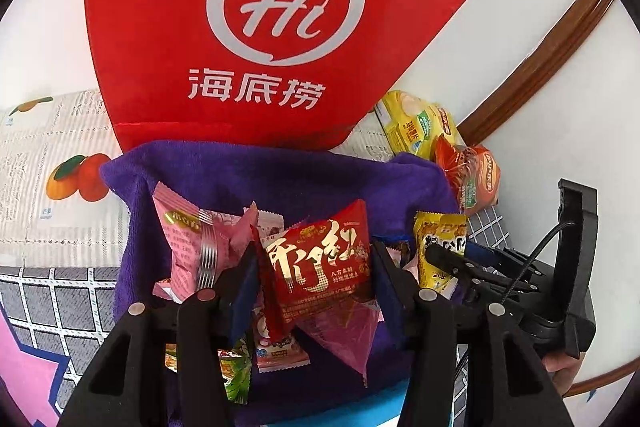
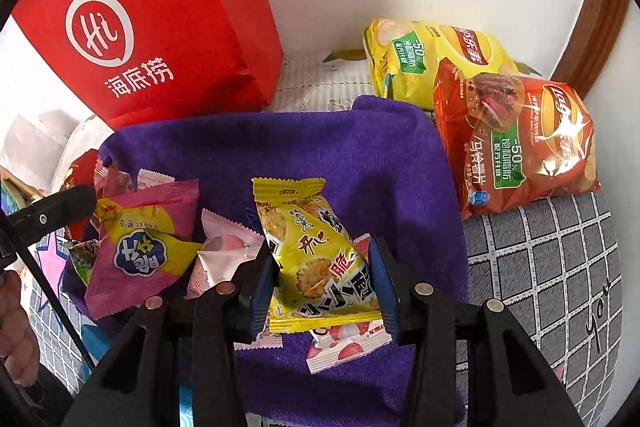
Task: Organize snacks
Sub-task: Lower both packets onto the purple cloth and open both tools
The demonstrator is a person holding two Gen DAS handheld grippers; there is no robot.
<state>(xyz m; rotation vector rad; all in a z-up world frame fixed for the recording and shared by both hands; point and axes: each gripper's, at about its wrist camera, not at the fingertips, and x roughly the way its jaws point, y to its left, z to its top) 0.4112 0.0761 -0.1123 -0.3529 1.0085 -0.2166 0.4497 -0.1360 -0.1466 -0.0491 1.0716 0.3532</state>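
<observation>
Left claw (image 1: 316,279) is shown pinching a red snack packet (image 1: 320,267) by its sides, above the purple towel (image 1: 280,171); right claw (image 2: 324,279) is likewise clamped on a yellow cracker packet (image 2: 316,259), above the same towel. Slippage is judged likely, the glossy film being held only at puffed edges; a hard squeeze could crush the crackers; neighbouring pink packets (image 2: 140,247) could be dragged along; the claws, working close together, could collide. Both packets appear sealed, crinkled and air-filled; a red paper bag (image 1: 248,27) stands behind.
</observation>
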